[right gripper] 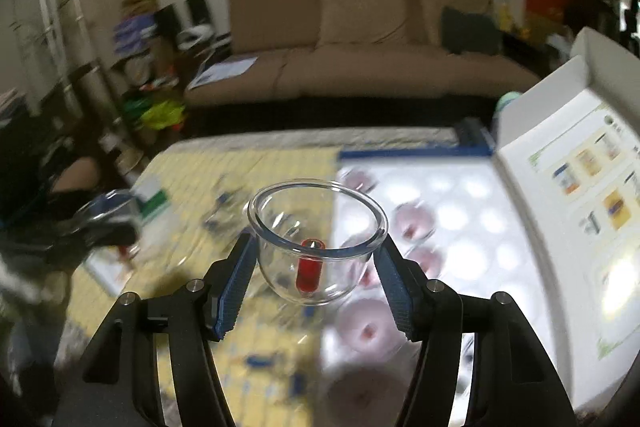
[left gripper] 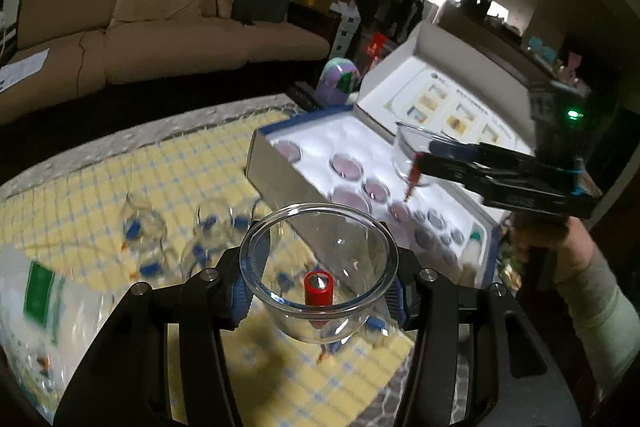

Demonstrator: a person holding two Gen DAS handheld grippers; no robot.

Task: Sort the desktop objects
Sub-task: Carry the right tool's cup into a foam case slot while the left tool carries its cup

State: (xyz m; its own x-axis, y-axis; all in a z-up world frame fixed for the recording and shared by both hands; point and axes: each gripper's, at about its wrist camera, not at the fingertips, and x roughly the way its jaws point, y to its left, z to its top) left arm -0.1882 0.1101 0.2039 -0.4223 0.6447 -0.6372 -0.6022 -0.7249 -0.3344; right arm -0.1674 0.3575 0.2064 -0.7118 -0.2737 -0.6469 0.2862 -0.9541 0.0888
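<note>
My left gripper (left gripper: 320,291) is shut on a clear glass cup (left gripper: 320,227) with a red valve (left gripper: 319,289), held above the yellow checked tablecloth (left gripper: 160,171). My right gripper (right gripper: 314,267) is shut on a second clear glass cup (right gripper: 318,199) with a red valve (right gripper: 308,269). In the left wrist view that right gripper (left gripper: 420,157) holds its cup (left gripper: 408,147) over the open white storage case (left gripper: 280,171). The case has round wells, several holding cups (left gripper: 346,165). It also shows in the right wrist view (right gripper: 460,219).
Several loose glass cups with blue valves (left gripper: 144,223) lie on the cloth at left. A white and green packet (left gripper: 40,291) lies at the left edge. The case lid (left gripper: 448,95) stands open behind the case. A sofa (left gripper: 160,15) lies beyond the table.
</note>
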